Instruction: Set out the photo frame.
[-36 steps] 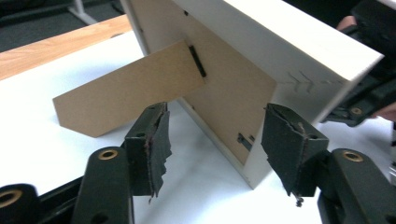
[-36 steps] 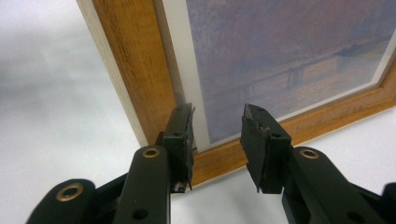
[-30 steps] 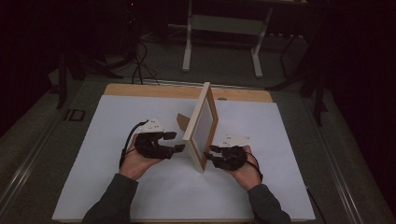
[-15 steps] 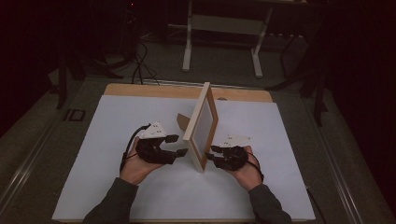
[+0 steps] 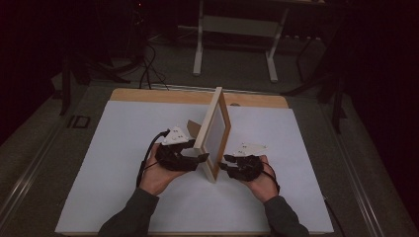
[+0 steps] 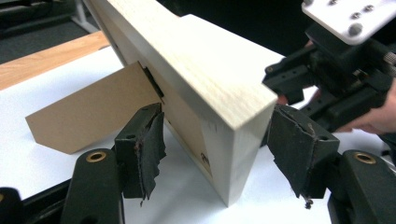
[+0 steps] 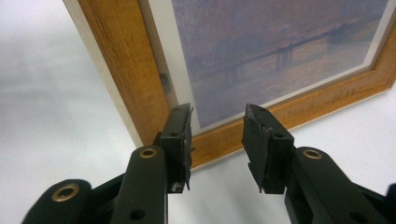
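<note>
High view has the picture frame (image 5: 216, 132) standing on edge in the middle of the shot, on the white table (image 5: 113, 148), with the left gripper (image 5: 197, 159) tucked behind its near corner and the right gripper (image 5: 226, 166) just in front of it. Left gripper view: jaws spread wide either side of that pale wooden corner (image 6: 219, 107), pads clear of the wood, nothing clamped yet. Right gripper view: jaws parted too, holding nothing, tips right at the lower rail of the frame (image 7: 233, 135), though contact is hard to call. The job looks like steadying or resetting the frame, so the smart play is to close the left jaws squarely across the corner's thickness, low down, while the right one stays put as a stop against tipping. Now the frame itself: light wood at the back and edges, warmer orange-brown on the face, a hazy bluish print with a bridge-like shape under glass, and a brown cardboard prop (image 6: 88, 116) angled out behind, resting on the table.
</note>
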The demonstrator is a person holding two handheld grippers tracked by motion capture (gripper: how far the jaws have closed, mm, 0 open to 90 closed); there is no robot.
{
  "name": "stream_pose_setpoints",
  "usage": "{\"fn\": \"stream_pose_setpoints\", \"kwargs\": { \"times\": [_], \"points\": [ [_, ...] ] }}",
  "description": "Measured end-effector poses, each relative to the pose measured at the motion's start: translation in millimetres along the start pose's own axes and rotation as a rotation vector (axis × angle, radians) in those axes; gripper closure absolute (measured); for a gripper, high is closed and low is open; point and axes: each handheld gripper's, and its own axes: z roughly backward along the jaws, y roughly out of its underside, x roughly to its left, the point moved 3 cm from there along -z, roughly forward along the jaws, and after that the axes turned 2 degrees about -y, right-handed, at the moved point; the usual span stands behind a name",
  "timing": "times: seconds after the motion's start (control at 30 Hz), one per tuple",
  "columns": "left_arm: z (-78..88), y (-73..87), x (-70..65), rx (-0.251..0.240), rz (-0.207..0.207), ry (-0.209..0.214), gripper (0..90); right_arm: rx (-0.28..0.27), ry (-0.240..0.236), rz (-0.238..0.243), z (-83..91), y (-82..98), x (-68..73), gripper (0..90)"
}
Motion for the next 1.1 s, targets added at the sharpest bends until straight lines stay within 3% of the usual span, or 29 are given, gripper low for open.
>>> {"fn": "stream_pose_setpoints", "kwargs": {
  "times": [0.23, 0.3, 0.63, 0.67, 0.77, 1.1],
  "points": [
    [-6.6, -5.1, -1.5, -0.015, 0.057, -0.061, 42.6, -0.004, -0.001, -0.009, 0.3, 2.2, -0.9, 61.8],
    [-8.0, -5.7, -1.5, -0.027, 0.084, -0.064, 44.4, -0.003, 0.000, -0.010, 0.6, 2.7, -1.3, 61.8],
    [-9.8, -7.1, -5.9, -0.059, 0.133, -0.105, 51.2, -0.008, 0.002, -0.015, 2.0, 3.4, -2.6, 61.8],
    [-11.0, -6.3, -6.8, -0.061, 0.160, -0.097, 52.9, -0.007, 0.001, -0.015, 1.7, 3.6, -2.4, 61.7],
    [-11.8, -5.3, -7.7, -0.072, 0.180, -0.106, 54.1, -0.004, 0.000, -0.019, 0.6, 4.0, -1.7, 61.7],
    [-15.5, -7.0, -12.0, -0.095, 0.189, -0.200, 56.3, -0.003, -0.001, -0.019, 0.0, 4.3, -1.8, 61.6]
  ]
}}
